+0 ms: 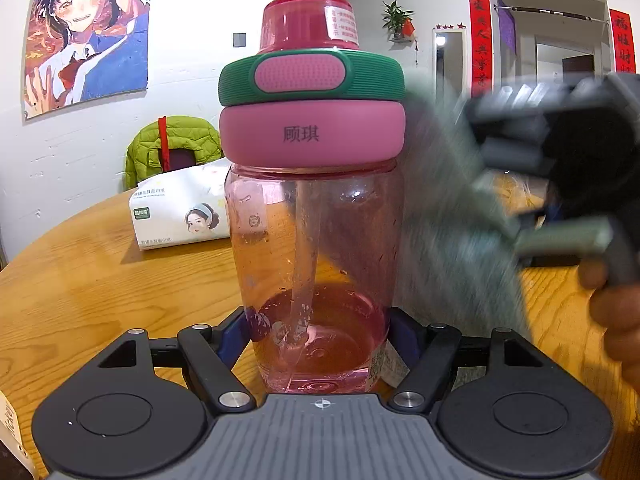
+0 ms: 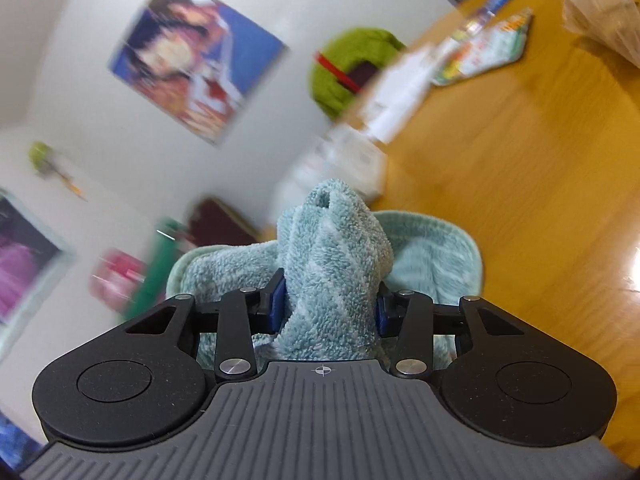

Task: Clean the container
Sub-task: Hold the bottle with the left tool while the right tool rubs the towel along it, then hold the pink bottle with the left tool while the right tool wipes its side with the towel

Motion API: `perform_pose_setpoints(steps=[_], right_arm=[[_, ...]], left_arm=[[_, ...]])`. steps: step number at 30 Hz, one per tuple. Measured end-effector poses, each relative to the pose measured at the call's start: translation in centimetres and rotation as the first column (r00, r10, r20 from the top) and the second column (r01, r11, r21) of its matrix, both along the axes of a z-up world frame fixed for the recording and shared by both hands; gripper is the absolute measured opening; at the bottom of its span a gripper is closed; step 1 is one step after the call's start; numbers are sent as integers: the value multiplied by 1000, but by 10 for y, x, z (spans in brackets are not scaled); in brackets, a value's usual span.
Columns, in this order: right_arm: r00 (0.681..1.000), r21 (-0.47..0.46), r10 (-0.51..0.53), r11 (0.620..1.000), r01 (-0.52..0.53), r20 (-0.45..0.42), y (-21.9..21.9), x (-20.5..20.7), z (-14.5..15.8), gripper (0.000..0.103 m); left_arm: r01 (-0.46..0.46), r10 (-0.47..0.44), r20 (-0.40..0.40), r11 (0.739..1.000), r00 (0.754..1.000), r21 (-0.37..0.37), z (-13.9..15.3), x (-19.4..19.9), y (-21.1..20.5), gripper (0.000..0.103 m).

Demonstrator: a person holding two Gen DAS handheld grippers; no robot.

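1. A pink bottle [image 1: 312,184] with a green-and-pink lid [image 1: 311,76] stands upright on the wooden desk [image 1: 80,280] at the centre of the left wrist view, its base clamped between the fingers of the left gripper [image 1: 318,340].

2. A clear straw [image 1: 304,264] runs down inside the bottle; droplets cling to the wall, and no standing water can be made out.

3. At the right of that view a blue-green towel [image 1: 452,216] smears in motion blur against the bottle's side, carried by the right gripper [image 1: 560,184], with part of a hand [image 1: 616,312] at the frame edge.

4. The right wrist view shows the right gripper [image 2: 330,304] with its fingers closed on a bunched fold of the towel [image 2: 332,264], the loose remainder spreading behind. The background is streaked; the desk fills the right of the frame.

5. A tissue pack [image 1: 180,216] lies on the desk behind the bottle, left of centre.

6. Risk, as judged here: the hold is low on a tall bottle, so a hard sideways swipe near the lid could tip or twist it in the fingers.

7. The towel is pinched by one fold only; dragging it against the wet wall could pull it free.
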State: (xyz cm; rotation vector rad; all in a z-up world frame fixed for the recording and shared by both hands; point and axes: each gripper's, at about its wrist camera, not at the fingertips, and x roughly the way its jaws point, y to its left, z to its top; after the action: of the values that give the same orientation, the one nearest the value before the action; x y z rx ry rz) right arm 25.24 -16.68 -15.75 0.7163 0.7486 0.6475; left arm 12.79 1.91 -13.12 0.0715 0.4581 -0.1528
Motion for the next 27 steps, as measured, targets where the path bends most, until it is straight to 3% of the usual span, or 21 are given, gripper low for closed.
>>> perform_pose_setpoints(steps=[6,9,17,22,27], right_arm=[[1000,-12,1,1000,-1,0,1,2,1,45],[996,159,2,987,-15,85,-14,-7,12,47],[998,-124,-24,992,16,-62,13,11,-8,44],[999,-113,-20,993,16,-41,10,10,-11,46],[1000,-43,-30,999,31,6,4,9,-7,47]], left_arm=[[-1,1,-1,1000,1000,-2,2,-4,-3,71],[0,0,-1,1000,1000,-2,2,-5,-3,71],[23,-23,0,1000,1000,11,2,4,0,71],[21,-21,-7,1000,1000,2,2,4,7,71],[-46,45,-20,998,999,-43,8,-15,10,86]])
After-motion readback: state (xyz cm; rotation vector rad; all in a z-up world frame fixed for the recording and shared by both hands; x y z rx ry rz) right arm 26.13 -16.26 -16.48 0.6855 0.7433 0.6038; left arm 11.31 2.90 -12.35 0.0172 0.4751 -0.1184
